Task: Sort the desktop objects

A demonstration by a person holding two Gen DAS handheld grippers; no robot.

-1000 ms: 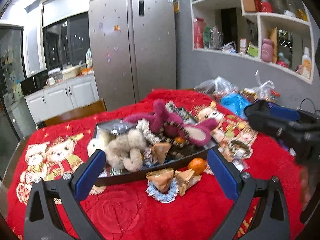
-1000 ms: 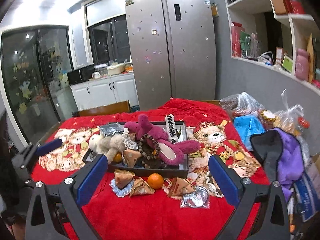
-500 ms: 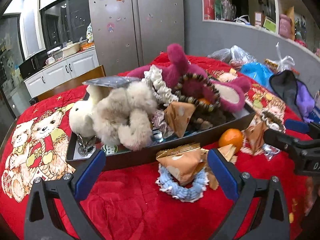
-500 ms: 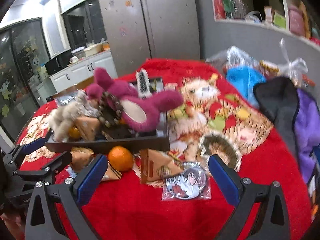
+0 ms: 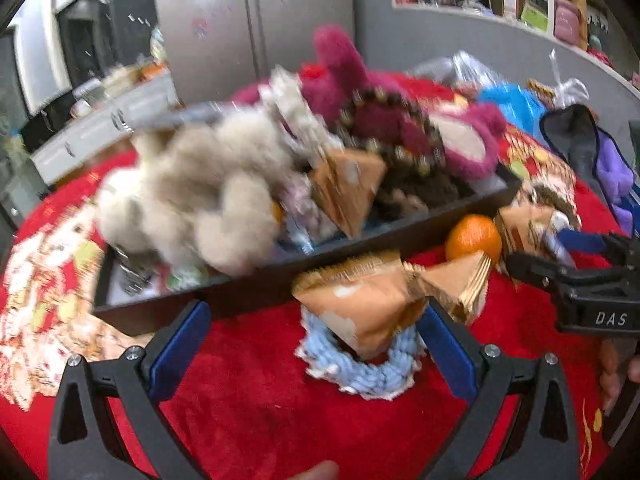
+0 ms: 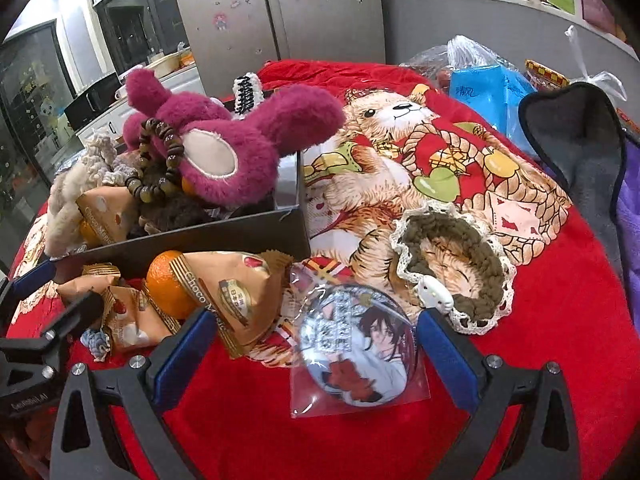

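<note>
A dark tray (image 5: 256, 292) (image 6: 224, 236) on a red cloth holds a beige plush (image 5: 200, 188), a magenta plush (image 6: 240, 144), brown beads (image 6: 160, 160) and a snack packet. In front of it lie tan snack packets (image 5: 360, 304) (image 6: 236, 284), a blue rope ring (image 5: 360, 372), an orange (image 5: 474, 238) (image 6: 166, 288), a round badge in a clear sleeve (image 6: 356, 356) and a crocheted scrunchie (image 6: 456, 268). My left gripper (image 5: 312, 344) is open, its jaws either side of a packet and the rope ring. My right gripper (image 6: 316, 356) is open around the badge.
Plastic bags (image 6: 484, 80), a blue pack and a dark grey and purple garment (image 6: 588, 152) crowd the table's right side. A fridge (image 6: 280, 8), cabinets and wall shelves stand behind. The right gripper shows at the right edge of the left wrist view (image 5: 576, 276).
Both grippers have moved down and forward toward the items in front of the tray. The left closed in on the packet and rope ring, the right on the badge. Both stayed open.
</note>
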